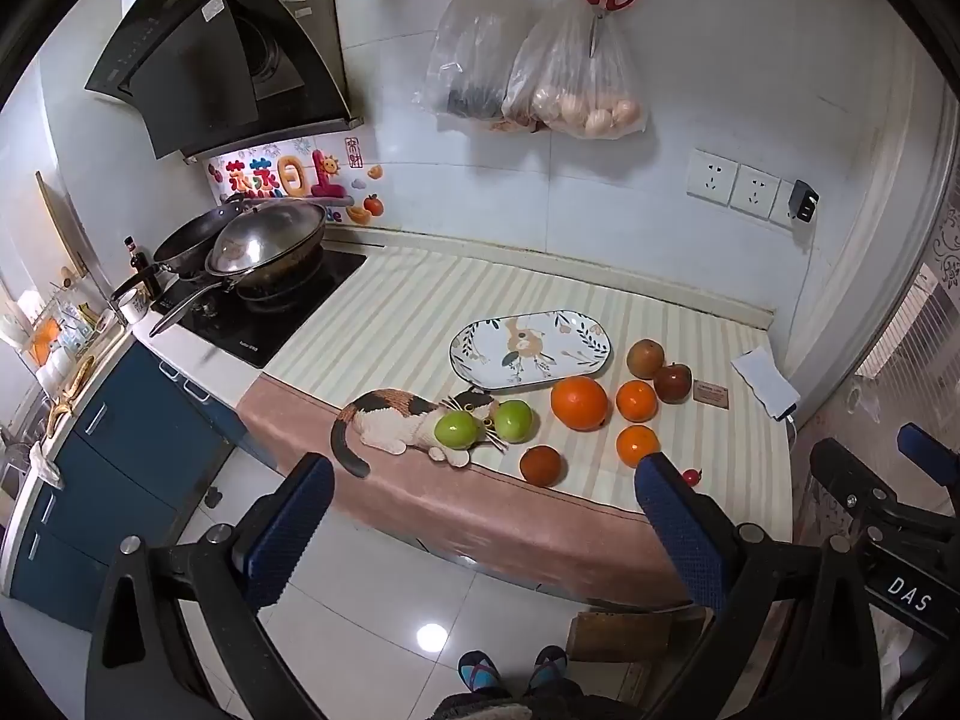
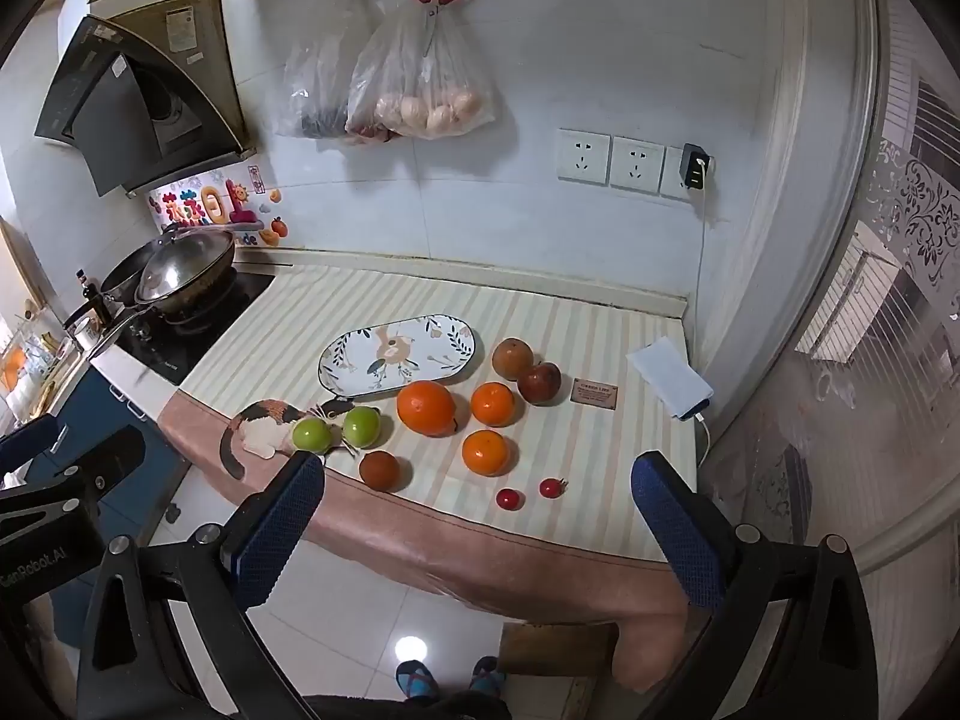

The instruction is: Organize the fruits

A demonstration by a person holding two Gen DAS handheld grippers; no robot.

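Observation:
An empty oval floral plate [image 1: 528, 348] [image 2: 396, 353] lies on the striped counter cloth. In front of it lie two green fruits [image 2: 336, 429], a large orange [image 2: 426, 407], two smaller oranges [image 2: 487, 427], a brown-red fruit [image 2: 379, 471], two dark apples [image 2: 527, 369] and two small red cherries [image 2: 528, 493]. The same fruits show in the left wrist view [image 1: 579, 402]. My left gripper [image 1: 486, 480] and my right gripper [image 2: 477, 480] are both open and empty, held before the counter's front edge above the floor.
A cat figure [image 2: 264, 426] lies at the cloth's left front by the green fruits. A stove with woks [image 1: 264, 246] stands left. A small card [image 2: 594, 391] and a power bank [image 2: 672, 381] lie at the right. Bags [image 2: 414, 78] hang on the wall.

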